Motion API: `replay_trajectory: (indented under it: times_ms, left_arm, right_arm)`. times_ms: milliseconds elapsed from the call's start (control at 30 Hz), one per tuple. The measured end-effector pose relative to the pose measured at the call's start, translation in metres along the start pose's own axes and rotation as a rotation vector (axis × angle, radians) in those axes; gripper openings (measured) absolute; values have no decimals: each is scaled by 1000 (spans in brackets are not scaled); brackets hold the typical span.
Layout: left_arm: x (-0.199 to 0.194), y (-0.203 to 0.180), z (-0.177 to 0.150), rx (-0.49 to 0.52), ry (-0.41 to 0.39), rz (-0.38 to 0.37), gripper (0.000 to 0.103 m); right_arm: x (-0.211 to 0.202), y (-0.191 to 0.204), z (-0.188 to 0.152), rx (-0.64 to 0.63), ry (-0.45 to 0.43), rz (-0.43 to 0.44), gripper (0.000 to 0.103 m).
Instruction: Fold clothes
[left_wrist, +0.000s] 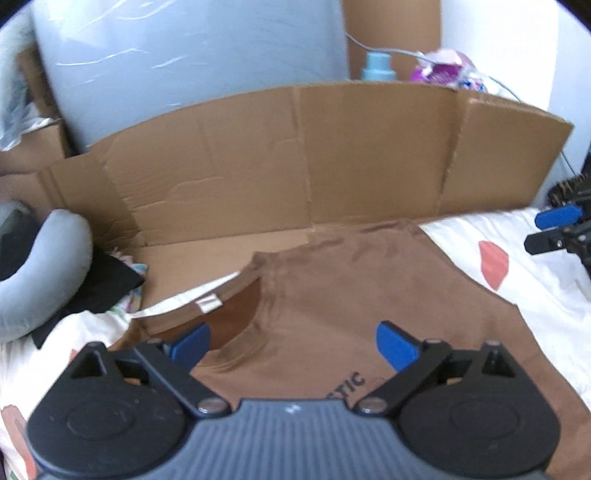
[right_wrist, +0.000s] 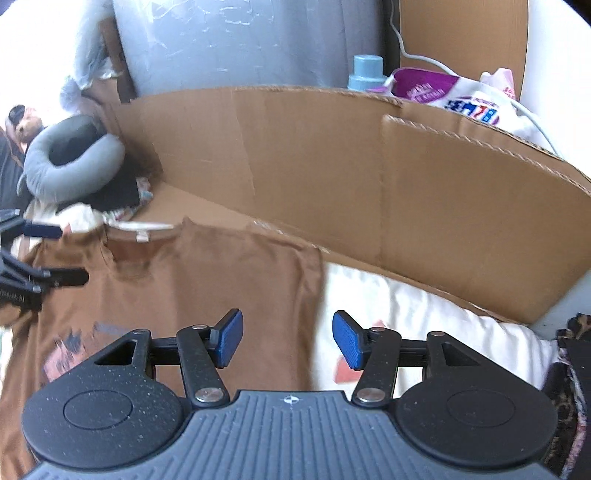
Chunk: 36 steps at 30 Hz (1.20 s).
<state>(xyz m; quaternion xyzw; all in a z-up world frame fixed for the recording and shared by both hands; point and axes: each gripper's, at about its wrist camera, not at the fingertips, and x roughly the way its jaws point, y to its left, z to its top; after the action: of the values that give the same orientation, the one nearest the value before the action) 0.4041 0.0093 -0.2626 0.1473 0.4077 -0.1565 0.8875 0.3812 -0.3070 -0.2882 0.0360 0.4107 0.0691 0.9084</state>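
1. Handling: the brown T-shirt (right_wrist: 207, 280) is judged light, limp knit fabric. It will drape and crease, not hold a shape, and a single layer may slide over the one beneath when pinched.
2. Grip points: take hold at an edge or corner, such as the shoulder seam or the side hem beside the white bedding (right_wrist: 406, 306). Avoid the flat middle, where fingers would gather both layers.
3. Location: the shirt lies spread on the bedding, its collar toward the cardboard panel (right_wrist: 332, 155) standing behind it.
4. Appearance: brown, with a ribbed neckline, a white neck label (left_wrist: 208, 304) and a partly visible chest print (right_wrist: 74, 347). The right side edge runs straight; whether a sleeve is tucked under cannot be told.
5. Left gripper (left_wrist: 291, 343): fingers apart, above the collar, holding nothing.
6. Right gripper (right_wrist: 286, 339): fingers apart, straddling the shirt's right edge, holding nothing.
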Motion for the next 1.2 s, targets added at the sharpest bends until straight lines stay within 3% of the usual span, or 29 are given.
replay_trajectory:
  times_ms: [500, 867, 1100, 1200]
  left_arm:
    - [39, -26, -15, 1, 78, -79, 98]
    - [68, -26, -22, 28, 87, -99, 97]
    - [83, -19, -28, 29, 74, -76, 96]
    - [89, -10, -31, -27, 72, -52, 95]
  right_arm:
    - [-4, -55, -63, -23, 40, -17, 61]
    - [26, -52, -104, -63, 51, 79, 61]
    - [47, -37, -113, -106, 4, 129, 60]
    - [55, -33, -111, -124, -8, 153, 60]
